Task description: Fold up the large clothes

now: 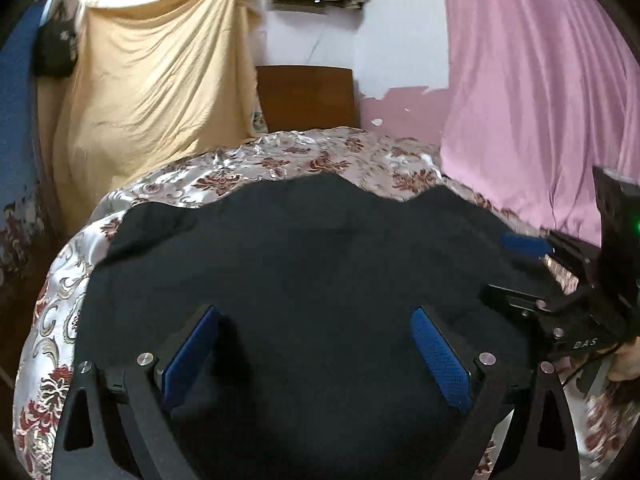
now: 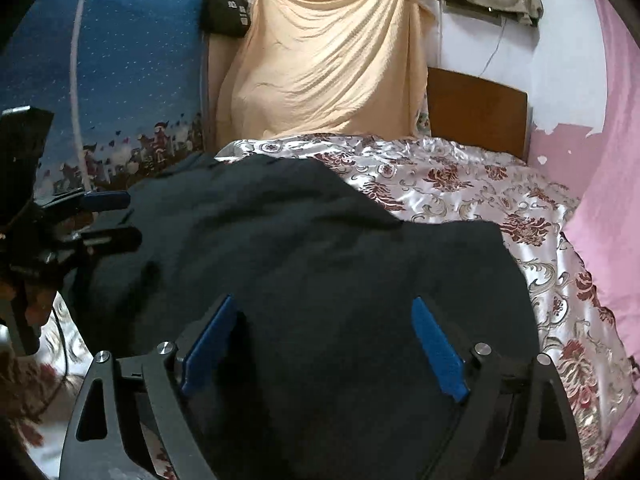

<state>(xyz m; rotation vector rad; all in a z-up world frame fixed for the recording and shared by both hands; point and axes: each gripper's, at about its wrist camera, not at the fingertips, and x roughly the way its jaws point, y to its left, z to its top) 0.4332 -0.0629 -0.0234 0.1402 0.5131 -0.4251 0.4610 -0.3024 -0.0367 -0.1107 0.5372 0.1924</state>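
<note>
bed (image 1: 320, 152): both tongs (image 1: 316, 344) (image 2: 320, 340) agape, empty

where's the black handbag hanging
In the right wrist view the black handbag hangs upper left, between the blue starry curtain and the tan sheet.

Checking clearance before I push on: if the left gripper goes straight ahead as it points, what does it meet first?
Probably the black garment spread on the floral bedspread; the open left gripper points down at it. Depth is unclear.
</note>
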